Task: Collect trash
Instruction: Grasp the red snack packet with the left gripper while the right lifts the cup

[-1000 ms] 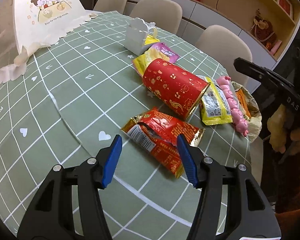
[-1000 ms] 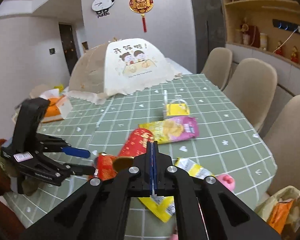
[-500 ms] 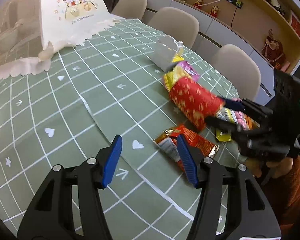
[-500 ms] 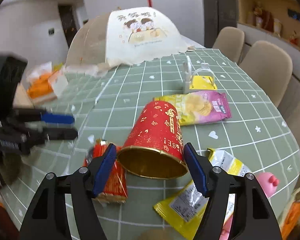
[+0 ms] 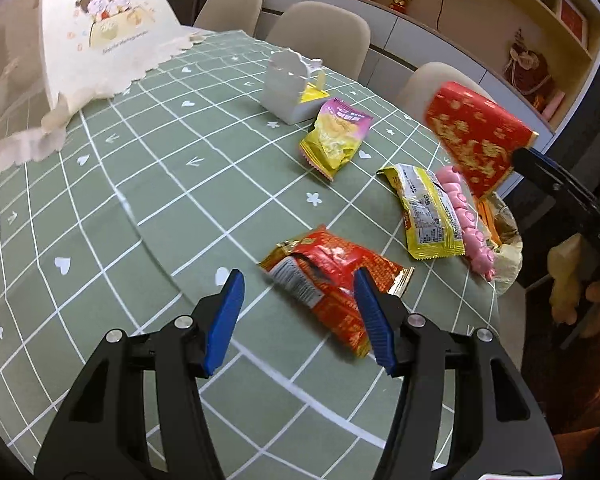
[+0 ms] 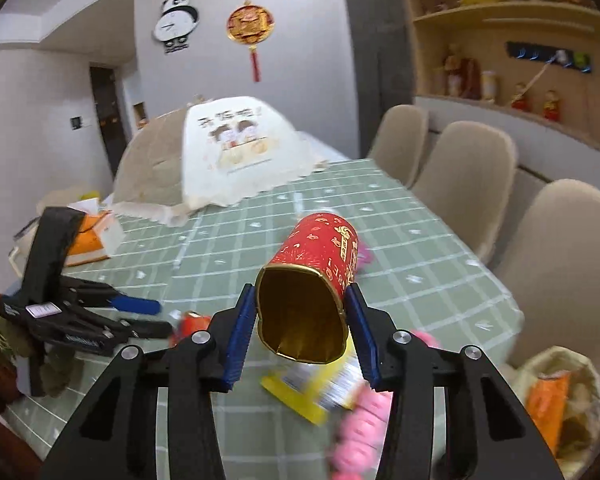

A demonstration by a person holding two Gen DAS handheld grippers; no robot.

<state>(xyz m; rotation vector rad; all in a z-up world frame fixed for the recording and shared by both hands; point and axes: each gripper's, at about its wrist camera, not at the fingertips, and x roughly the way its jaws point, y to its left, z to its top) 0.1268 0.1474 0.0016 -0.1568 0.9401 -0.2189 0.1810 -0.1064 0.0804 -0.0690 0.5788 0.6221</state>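
Observation:
My right gripper [image 6: 302, 316] is shut on a red paper cup with gold lining [image 6: 316, 276] and holds it above the table; the cup [image 5: 476, 140] also shows lifted in the left wrist view. My left gripper [image 5: 298, 312] is open and empty, just above a red snack wrapper [image 5: 332, 276] on the green checked tablecloth [image 5: 140, 184]. A yellow wrapper [image 5: 424, 208], a pink toy-like strip [image 5: 464, 212] and a yellow-purple chip bag [image 5: 336, 136] lie on the table. A trash bag [image 6: 560, 392] with an orange wrapper hangs at the table's right edge.
A white food cover [image 5: 100, 40] stands at the far left. A small white box [image 5: 292, 88] sits mid-table. An orange tissue box [image 6: 88, 240] is at the left. Beige chairs [image 6: 464, 176] line the far side. The table edge is near the trash bag.
My right gripper closed on the red cup and lifted it off the table toward the right edge. My left gripper moved closer over the red wrapper, still open.

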